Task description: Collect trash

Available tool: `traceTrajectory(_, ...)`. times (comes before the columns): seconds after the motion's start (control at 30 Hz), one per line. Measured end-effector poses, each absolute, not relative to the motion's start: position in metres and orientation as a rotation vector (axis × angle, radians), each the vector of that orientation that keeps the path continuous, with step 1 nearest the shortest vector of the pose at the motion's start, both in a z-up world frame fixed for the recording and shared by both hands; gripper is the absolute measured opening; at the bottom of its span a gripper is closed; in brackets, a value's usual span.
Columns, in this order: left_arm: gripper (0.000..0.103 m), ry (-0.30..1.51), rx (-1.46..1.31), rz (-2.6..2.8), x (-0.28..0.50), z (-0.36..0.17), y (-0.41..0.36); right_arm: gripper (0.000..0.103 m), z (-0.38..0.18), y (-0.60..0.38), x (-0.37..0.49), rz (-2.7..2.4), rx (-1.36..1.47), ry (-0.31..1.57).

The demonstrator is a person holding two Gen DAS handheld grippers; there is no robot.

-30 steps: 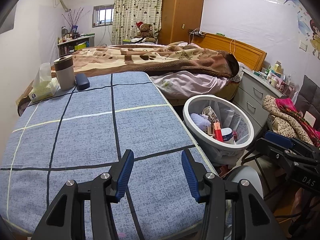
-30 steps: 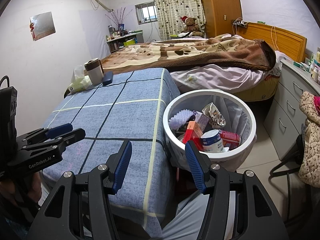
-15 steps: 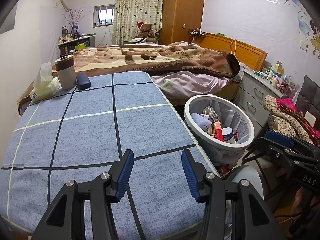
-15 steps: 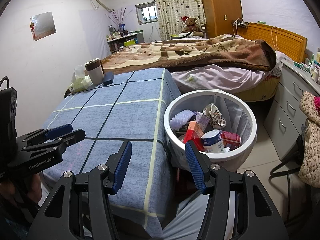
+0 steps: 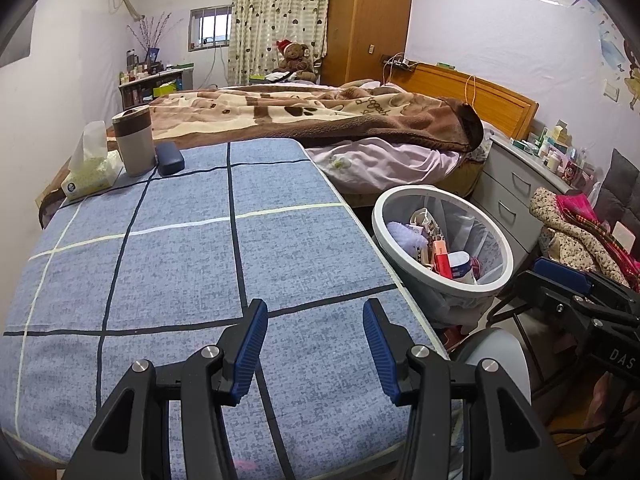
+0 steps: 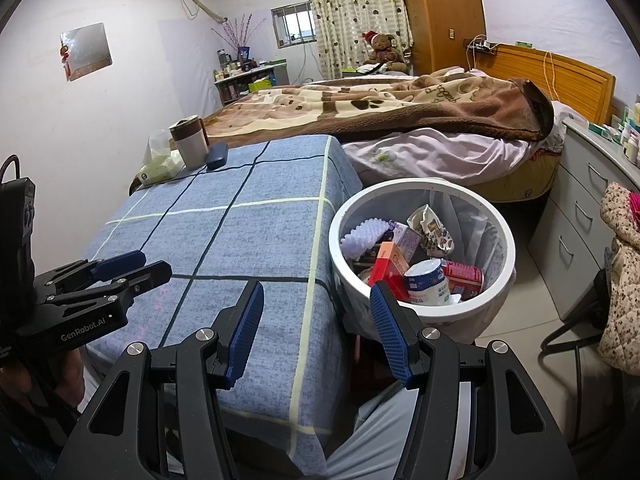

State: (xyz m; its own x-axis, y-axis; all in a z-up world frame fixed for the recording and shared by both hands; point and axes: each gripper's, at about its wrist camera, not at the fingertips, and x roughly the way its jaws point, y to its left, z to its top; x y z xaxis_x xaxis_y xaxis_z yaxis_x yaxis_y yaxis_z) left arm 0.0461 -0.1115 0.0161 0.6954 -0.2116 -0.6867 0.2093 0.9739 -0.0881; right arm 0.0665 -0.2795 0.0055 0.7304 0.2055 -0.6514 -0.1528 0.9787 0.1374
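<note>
The left claw [image 5: 312, 344] is held wide open and empty over the near end of the desk [image 5: 180, 264]; the right claw [image 6: 316, 328] is likewise spread with nothing gripped, by the desk's near corner. At two o'clock, just beside the desk edge, the trash bin [image 6: 500, 280] is seen with boxes and wrappers inside. At eleven o'clock, far off, a cup [image 5: 134, 140] is set between a tissue pack [image 5: 90, 168] and a dark case [image 5: 170, 158].

Bedroom: bed [image 5: 320, 120], wardrobe [image 5: 368, 20], curtained window [image 5: 210, 28]
</note>
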Motion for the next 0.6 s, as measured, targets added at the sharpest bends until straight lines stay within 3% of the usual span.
traceTrajectory(0.6,0.049,0.776,-0.013,-0.216,0.0453,0.0106,-0.1105,0.057,0.0021,-0.2739,0.0669,0.207,0.077,0.728)
